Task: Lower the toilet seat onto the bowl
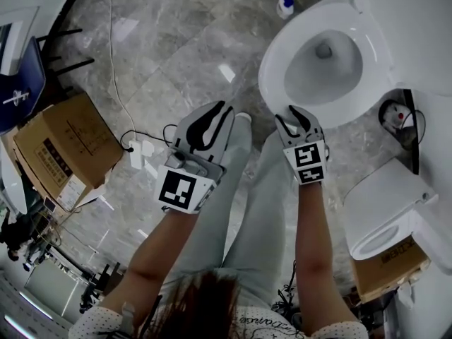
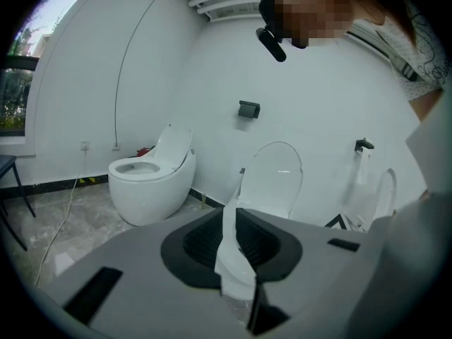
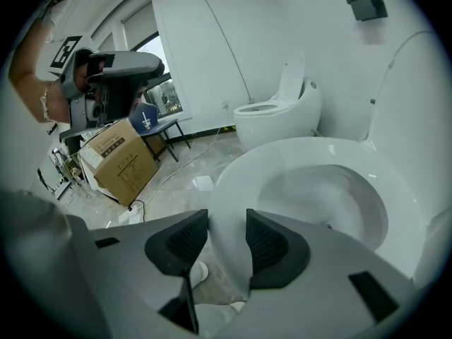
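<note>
The white toilet bowl (image 1: 318,66) stands open at the upper right of the head view, its seat and lid (image 1: 406,16) raised behind it. In the right gripper view the raised seat (image 3: 413,97) stands upright past the bowl (image 3: 325,189). My right gripper (image 1: 291,116) is open just in front of the bowl's front rim (image 3: 227,189), which shows through its gap (image 3: 227,228); touching or apart, I cannot tell. My left gripper (image 1: 215,115) hangs to the bowl's left over the floor. Its jaws (image 2: 236,221) stand a narrow slit apart with nothing between them.
A cardboard box (image 1: 67,150) sits at the left, with a power strip and cable (image 1: 138,150) beside it. A second toilet (image 1: 392,214) stands at the right, and another egg-shaped one (image 3: 279,115) further back. A small bottle (image 1: 285,6) stands on the marble floor.
</note>
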A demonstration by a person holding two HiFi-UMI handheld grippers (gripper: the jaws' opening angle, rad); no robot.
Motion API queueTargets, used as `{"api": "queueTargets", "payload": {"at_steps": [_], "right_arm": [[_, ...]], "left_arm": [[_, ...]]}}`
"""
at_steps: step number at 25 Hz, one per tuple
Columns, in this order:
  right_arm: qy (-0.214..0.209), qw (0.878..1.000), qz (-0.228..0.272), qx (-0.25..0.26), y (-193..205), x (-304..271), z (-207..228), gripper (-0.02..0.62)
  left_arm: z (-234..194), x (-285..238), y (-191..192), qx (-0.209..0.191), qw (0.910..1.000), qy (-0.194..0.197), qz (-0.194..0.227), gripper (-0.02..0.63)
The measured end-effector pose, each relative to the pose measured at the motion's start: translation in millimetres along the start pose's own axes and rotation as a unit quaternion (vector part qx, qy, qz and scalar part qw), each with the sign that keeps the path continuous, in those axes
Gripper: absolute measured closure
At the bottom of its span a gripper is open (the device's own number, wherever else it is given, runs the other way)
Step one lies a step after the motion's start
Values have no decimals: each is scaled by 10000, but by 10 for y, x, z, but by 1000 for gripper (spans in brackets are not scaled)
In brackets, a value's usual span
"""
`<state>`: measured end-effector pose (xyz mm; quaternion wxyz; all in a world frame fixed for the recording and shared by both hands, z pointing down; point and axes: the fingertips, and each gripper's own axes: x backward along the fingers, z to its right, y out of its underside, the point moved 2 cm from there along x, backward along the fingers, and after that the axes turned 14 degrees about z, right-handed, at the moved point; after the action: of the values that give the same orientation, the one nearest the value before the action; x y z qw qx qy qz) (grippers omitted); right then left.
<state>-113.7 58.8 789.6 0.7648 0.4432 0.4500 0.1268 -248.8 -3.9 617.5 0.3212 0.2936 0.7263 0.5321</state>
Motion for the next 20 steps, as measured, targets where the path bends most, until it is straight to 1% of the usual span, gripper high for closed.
{"api": "queueTargets", "payload": {"at_steps": [6, 11, 14, 17, 20], "right_arm": [[9, 9999, -58, -162, 237, -204, 33, 428], [50, 9996, -94, -264, 418, -341, 96, 450], [105, 9999, 30, -65, 414, -388, 123, 500], [104, 9999, 53, 6, 415, -401, 122, 500], [131, 9999, 6, -74, 416, -409, 129, 502]], "left_arm": [[-132, -2, 172, 50, 9998, -166, 35, 551], [-170, -7, 330, 74, 9998, -189, -18, 553], [-213, 26, 375, 83, 9996, -255, -38, 554], [-254, 56, 418, 89, 9994, -318, -89, 554], [-283, 67, 441, 135, 9992, -359, -149, 554]]}}
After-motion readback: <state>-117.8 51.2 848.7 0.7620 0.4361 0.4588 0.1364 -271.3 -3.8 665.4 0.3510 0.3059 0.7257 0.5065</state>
